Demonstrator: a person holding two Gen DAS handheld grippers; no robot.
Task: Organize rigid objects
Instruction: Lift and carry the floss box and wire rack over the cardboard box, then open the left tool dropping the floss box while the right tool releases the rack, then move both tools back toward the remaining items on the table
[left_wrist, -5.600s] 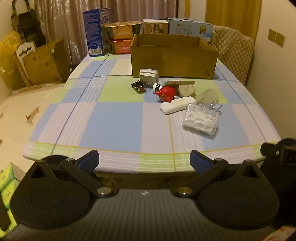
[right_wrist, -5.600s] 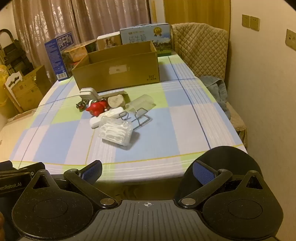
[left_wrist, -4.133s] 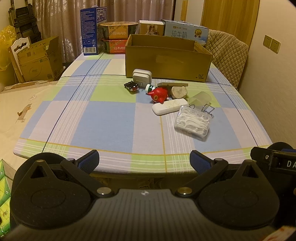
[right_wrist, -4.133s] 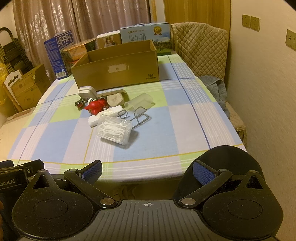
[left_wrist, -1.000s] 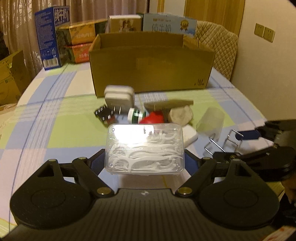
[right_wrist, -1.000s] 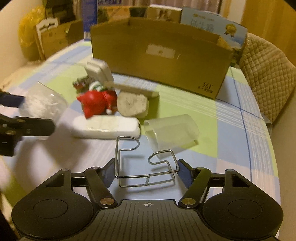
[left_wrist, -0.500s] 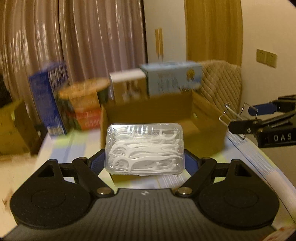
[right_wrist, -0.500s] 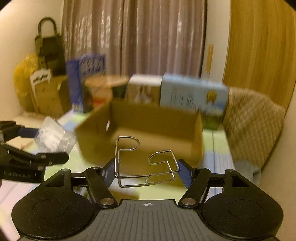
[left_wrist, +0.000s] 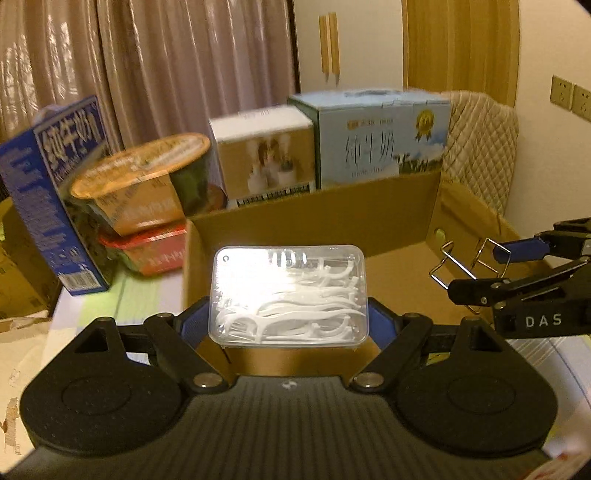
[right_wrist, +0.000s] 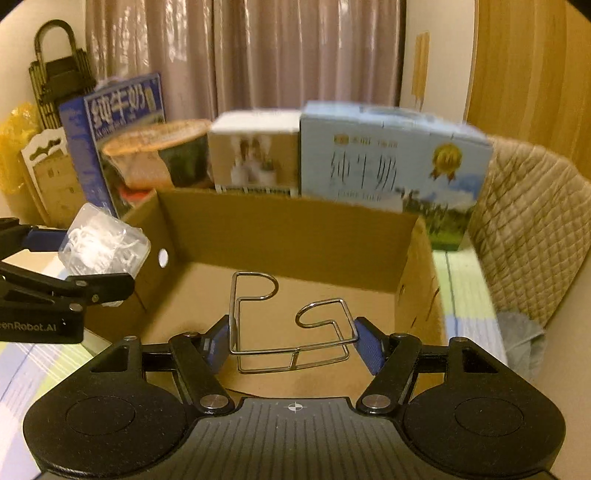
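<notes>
Over one cardboard box (right_wrist: 288, 236), two claws grip one floss case (left_wrist: 290, 295), one wire rack (right_wrist: 291, 325).

A clear box of white floss picks (left_wrist: 289, 295) and a bent wire rack (right_wrist: 291, 321) hang above the open, empty cardboard box (right_wrist: 295, 236).

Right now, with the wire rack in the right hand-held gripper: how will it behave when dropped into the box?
The wire rack is thin bent metal, so probably stiff and light. It is mostly open loops, so it may bounce or snag a box wall. The right hand-held gripper pinches only its side wires, so it could pivot. The cardboard box floor looks bare, so little should tangle.
</notes>
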